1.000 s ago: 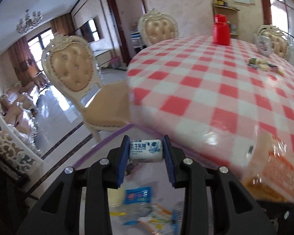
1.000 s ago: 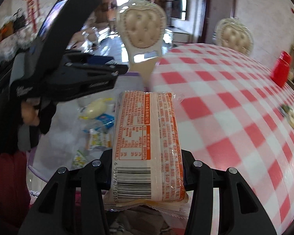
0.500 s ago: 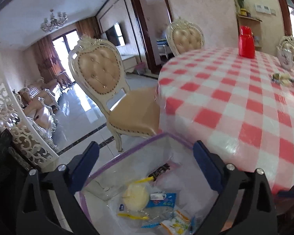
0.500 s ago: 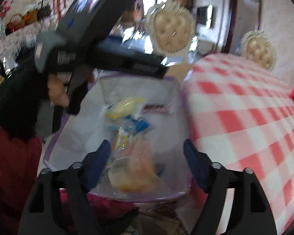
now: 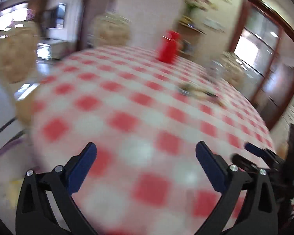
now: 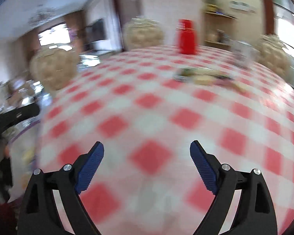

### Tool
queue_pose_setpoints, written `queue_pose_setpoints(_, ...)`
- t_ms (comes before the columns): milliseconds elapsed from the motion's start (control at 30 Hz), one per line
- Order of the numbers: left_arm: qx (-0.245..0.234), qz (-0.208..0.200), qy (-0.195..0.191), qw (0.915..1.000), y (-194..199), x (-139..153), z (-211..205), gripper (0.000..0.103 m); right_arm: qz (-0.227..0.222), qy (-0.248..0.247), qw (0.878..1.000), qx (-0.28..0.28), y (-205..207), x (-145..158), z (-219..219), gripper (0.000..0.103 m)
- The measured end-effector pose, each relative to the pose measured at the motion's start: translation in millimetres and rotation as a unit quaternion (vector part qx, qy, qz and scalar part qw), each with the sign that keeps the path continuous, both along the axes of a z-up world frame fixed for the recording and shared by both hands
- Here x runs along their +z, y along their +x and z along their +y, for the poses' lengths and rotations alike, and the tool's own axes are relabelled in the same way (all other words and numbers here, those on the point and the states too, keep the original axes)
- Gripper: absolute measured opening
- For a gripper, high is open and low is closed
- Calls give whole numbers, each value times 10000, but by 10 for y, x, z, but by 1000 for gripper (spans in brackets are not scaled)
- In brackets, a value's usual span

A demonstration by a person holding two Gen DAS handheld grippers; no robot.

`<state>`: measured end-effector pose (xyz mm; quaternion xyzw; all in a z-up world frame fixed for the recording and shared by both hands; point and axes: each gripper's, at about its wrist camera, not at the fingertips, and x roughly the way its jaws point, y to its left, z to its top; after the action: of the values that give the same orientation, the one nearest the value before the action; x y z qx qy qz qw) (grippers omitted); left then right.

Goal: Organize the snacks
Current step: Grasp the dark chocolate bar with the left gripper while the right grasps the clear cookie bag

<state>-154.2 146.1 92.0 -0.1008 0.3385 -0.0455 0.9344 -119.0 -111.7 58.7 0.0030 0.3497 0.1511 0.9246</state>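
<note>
Both views are motion-blurred. My left gripper (image 5: 146,154) is open and empty above the near edge of the red-and-white checked table (image 5: 147,101). My right gripper (image 6: 147,154) is open and empty over the same table (image 6: 166,101). A small pile of loose snacks (image 5: 198,92) lies far across the table on the right; it also shows in the right wrist view (image 6: 203,77). The clear bin with a purple rim (image 5: 4,150) sits off the table's left edge, its contents barely visible; its rim also shows in the right wrist view (image 6: 23,133).
A red jug (image 5: 167,48) stands at the table's far side, also in the right wrist view (image 6: 187,37). Padded chairs (image 5: 15,58) surround the table. The right gripper (image 5: 262,156) shows at the left view's right edge; the left gripper's body (image 6: 13,115) at the right view's left edge.
Both grippers opened and dropped their snacks into the bin, the left a small wrapped roll, the right an orange packet. Both have since swung right from the bin to face the table.
</note>
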Motion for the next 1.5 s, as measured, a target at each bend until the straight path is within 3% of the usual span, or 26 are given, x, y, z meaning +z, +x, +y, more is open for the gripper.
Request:
queue_pose_setpoints(67, -364, 82, 73, 9993, 393, -44, -460, 101, 115, -45, 9991, -395, 194, -50, -343, 86)
queue_pose_setpoints(200, -599, 191, 99, 9980, 1110, -176, -1069, 101, 361, 85, 9932, -1104, 649, -170, -980, 87)
queue_pose_setpoints(467, 292, 362, -453, 9979, 2390, -443, -1571, 101, 647, -2, 9846, -1623, 1770, -424, -1747, 87)
queue_pose_setpoints(600, 33, -116, -972, 9952, 2513, -519, -1659, 101, 778, -114, 9897, -1195, 2370, -453, -1842, 87)
queue_pose_setpoints(667, -409, -81, -1019, 9939, 2581, -508, -1664, 101, 829, -346, 9919, -900, 2615, -492, -1806, 87)
queue_pose_setpoints(767, -303, -246, -870, 9954, 2564, -465, -1542, 101, 1030, -804, 9905, -428, 3015, -590, -1684, 87)
queue_pose_setpoints(933, -118, 272, -1258, 9916, 2732, -658, -1419, 101, 1030, -985, 9896, 193, 3441, -628, -1438, 86)
queue_pose_setpoints(1033, -154, 330, -1225, 9918, 2725, -680, -1432, 101, 1015, -838, 9904, 412, 3457, -618, -1365, 78)
queue_pose_setpoints(1133, -190, 243, -1047, 9940, 2686, -652, -1470, 101, 984, -717, 9917, 407, 3239, -564, -1347, 37)
queue_pose_setpoints(1400, -440, 203, -903, 9947, 2643, -637, -1570, 101, 695, 253, 9966, 366, 2035, -304, -1287, 36)
queue_pose_setpoints(1500, -591, 177, -728, 9954, 2612, -625, -1653, 101, 633, 373, 9971, -186, 1832, -298, -1432, 36)
